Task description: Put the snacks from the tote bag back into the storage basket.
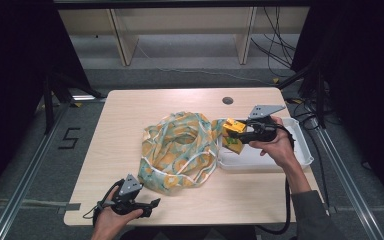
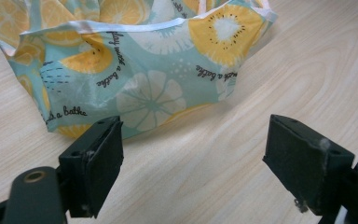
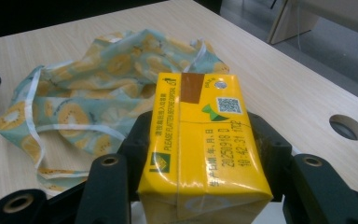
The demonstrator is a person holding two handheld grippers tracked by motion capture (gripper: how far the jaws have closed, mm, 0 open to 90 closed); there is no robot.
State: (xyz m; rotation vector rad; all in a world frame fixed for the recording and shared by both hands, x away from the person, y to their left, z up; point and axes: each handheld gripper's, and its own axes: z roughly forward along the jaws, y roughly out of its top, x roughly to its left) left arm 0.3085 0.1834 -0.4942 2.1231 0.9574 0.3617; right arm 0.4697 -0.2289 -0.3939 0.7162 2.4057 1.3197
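A fruit-print cloth bag [image 1: 180, 150] lies crumpled in the middle of the wooden table [image 1: 130, 115]. My right gripper [image 1: 234, 129] is shut on a yellow drink carton [image 1: 234, 127], held at the bag's right edge above the left end of a white tray [image 1: 300, 150]. The right gripper view has the yellow carton [image 3: 200, 144] clamped between both jaws, with the bag [image 3: 98, 93] beyond it. My left gripper [image 1: 155, 203] rests open near the table's front edge, just below the bag; its view has the bag [image 2: 144, 70] close ahead and nothing between the fingers [image 2: 98, 163].
The white tray holds another package [image 1: 232, 145] at its left end. A round cable hole [image 1: 227, 100] sits near the table's far edge. Cables trail over the floor behind the table and along the right side.
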